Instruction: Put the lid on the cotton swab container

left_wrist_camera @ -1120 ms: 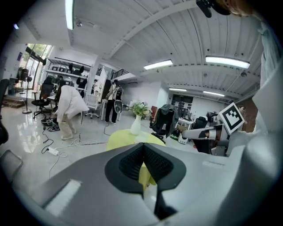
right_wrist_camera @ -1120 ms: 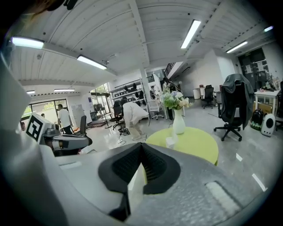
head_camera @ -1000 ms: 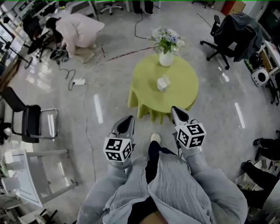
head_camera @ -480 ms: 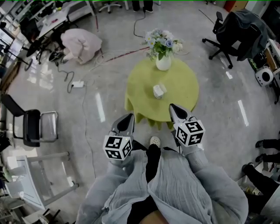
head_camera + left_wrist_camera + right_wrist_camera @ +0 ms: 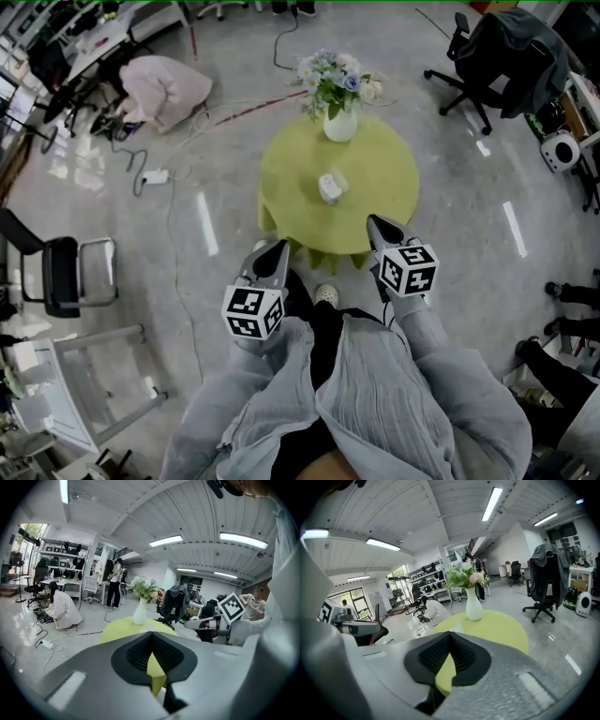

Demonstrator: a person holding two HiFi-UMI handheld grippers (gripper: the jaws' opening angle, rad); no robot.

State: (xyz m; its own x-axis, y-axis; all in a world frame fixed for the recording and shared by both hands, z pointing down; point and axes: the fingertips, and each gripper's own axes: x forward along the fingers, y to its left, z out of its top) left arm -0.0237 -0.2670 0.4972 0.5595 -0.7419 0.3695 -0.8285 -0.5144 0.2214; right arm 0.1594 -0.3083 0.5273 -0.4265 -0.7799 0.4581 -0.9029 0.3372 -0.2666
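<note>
Short of table (image 5: 384, 183), left hand-held gripper (image 5: 277, 253), right hand-held gripper (image 5: 375, 225) closed

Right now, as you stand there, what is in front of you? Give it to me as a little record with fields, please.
Place: open office floor, a crouching person far left
Table: round table with a yellow-green cloth, just ahead of both grippers
On table: vase of flowers at the far edge; small pale container near the middle
Lid: too small to tell
Left gripper: jaws together, holding nothing
Right gripper: jaws together, holding nothing
</note>
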